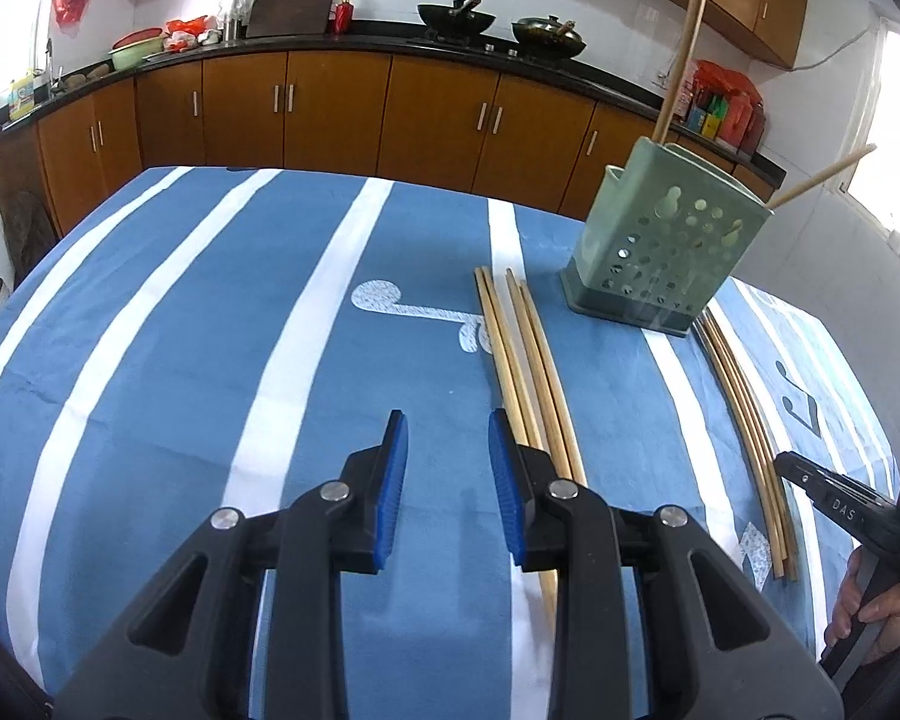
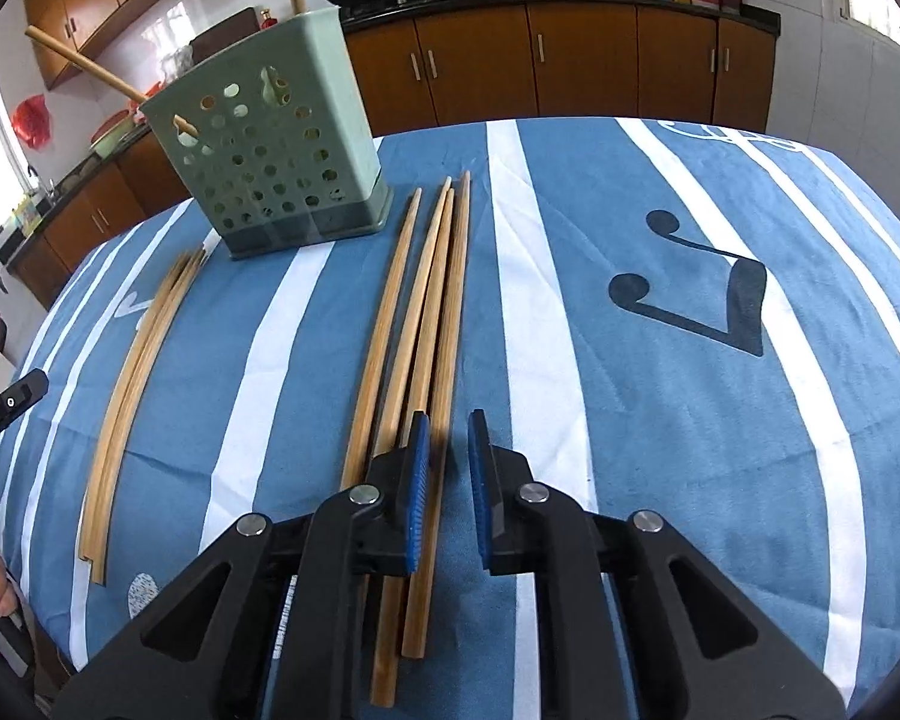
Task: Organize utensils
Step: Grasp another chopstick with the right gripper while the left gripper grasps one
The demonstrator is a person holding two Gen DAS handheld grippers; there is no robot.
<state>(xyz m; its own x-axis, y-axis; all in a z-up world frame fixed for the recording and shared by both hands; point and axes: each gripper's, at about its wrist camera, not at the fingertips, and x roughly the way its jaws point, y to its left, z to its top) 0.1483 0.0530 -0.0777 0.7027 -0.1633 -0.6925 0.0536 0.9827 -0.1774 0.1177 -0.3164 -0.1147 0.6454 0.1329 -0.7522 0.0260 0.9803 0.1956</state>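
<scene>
Left wrist view: the left claw [image 1: 447,468] hangs low over the blue striped counter [image 1: 180,330], pitched down, its blue pads a modest gap apart with only cloth between them, so it holds nothing. A set of four chopsticks [image 1: 525,372] lies just right of it, a second bundle [image 1: 750,420] further right, and the green holder [image 1: 666,240] stands at the far right with two sticks already in it. These sticks look light, stiff and smooth; they will likely roll, so a pinch near mid-length seems safest.

Right wrist view: the right claw [image 2: 450,468] is tilted down over the near ends of its chopsticks [image 2: 426,312]. Its pads stand narrowly apart and one stick runs up to the gap, but I cannot tell whether they pinch it. The holder [image 2: 270,144] sits far left.
</scene>
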